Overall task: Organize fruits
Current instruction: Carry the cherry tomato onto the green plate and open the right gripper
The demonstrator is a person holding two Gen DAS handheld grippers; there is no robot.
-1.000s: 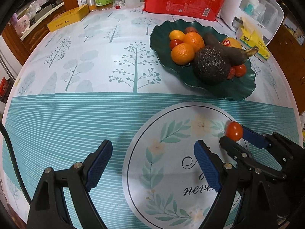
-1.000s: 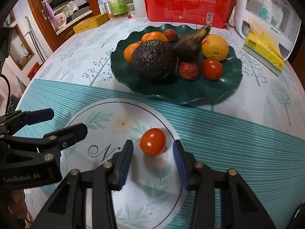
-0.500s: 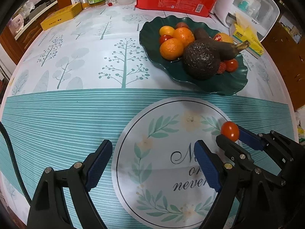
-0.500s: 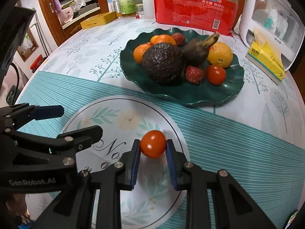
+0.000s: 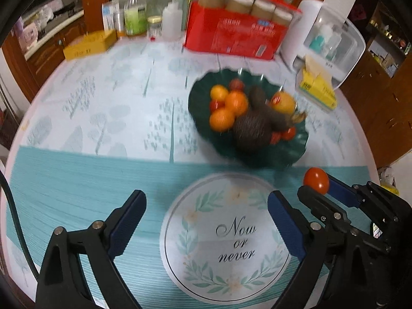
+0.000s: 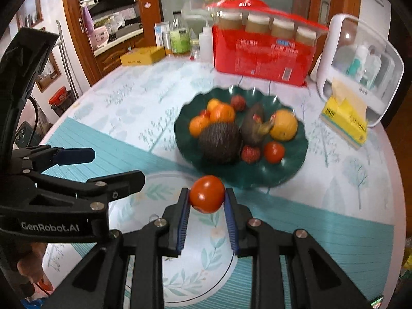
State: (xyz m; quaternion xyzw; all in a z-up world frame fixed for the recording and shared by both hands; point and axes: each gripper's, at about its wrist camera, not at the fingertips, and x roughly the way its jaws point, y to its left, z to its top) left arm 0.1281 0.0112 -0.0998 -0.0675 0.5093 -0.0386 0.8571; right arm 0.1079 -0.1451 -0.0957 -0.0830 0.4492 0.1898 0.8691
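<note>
item: tomato point(image 6: 207, 194). location: clamped between the blue pads point(image 6: 182, 220) of the right gripper point(image 6: 207, 206), clear of the tablecloth point(image 6: 322, 221), in front of the near rim of the green plate point(image 6: 291, 164). a second ago it lay on the round printed motif with the pads standing apart on either side; since then they have closed on it and the fruit has come up off the cloth.

item: right gripper. state: clenched on the tomato, pads pressing both flanks.

item: left gripper point(image 5: 206, 221). state: released, nothing between its pads; its jaws have just been opening wider. it hangs over the motif point(image 5: 226, 242), higher above the table than a second ago.

item: green plate. contents: oranges, avocado point(image 6: 220, 143), a dark banana, a second tomato, small red fruit. both views are blurred.

meaning for task: pick-up judged done; what remains is the carry to the plate and a release. free space shows on the plate's near right side, beside the other tomato. risk: a round smooth fruit may roll once let go.
</note>
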